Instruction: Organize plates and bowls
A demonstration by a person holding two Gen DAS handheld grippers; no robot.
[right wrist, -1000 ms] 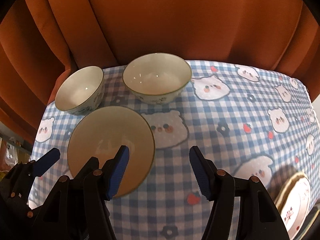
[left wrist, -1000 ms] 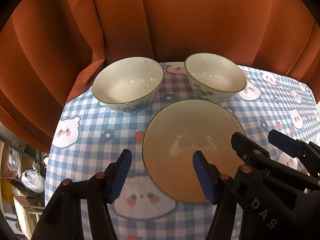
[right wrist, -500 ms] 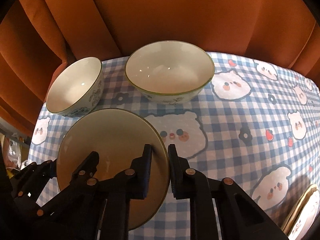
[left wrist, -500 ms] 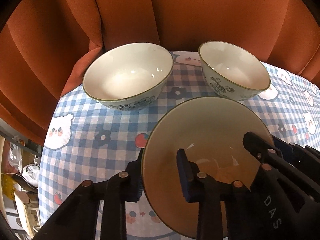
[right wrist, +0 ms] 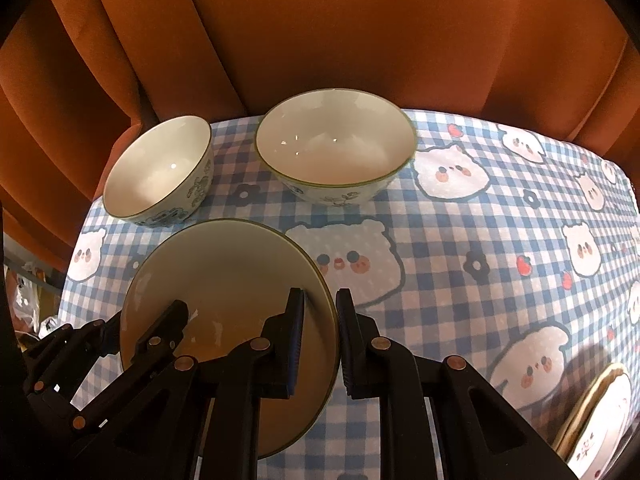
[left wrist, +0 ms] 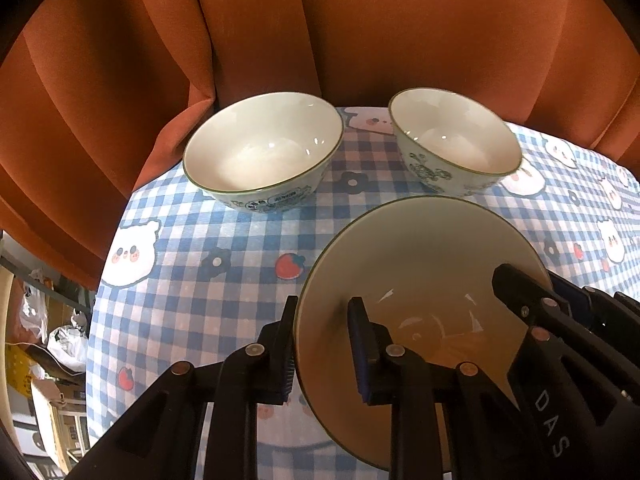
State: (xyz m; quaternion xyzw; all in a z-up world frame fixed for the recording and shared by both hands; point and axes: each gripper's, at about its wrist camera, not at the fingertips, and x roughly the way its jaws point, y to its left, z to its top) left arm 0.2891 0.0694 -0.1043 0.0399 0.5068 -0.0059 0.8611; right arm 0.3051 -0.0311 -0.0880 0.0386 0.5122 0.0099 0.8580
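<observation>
Beige round ceramic plate with dark green rim (left wrist: 424, 248): glazed, rigid, probably slippery and chip-prone. Gripped at opposite edges only: left gripper (left wrist: 320, 344) clenched across the left rim, right gripper (right wrist: 320, 340) clenched across the right rim (one pad over, one under). Positioned at the near part of the blue-checked bear-print tablecloth (right wrist: 460, 248), apparently raised and tilted, face up, far edge toward two white ceramic bowls with blue patterns (left wrist: 264, 152) (left wrist: 456, 136). Circular, so no long axis.
</observation>
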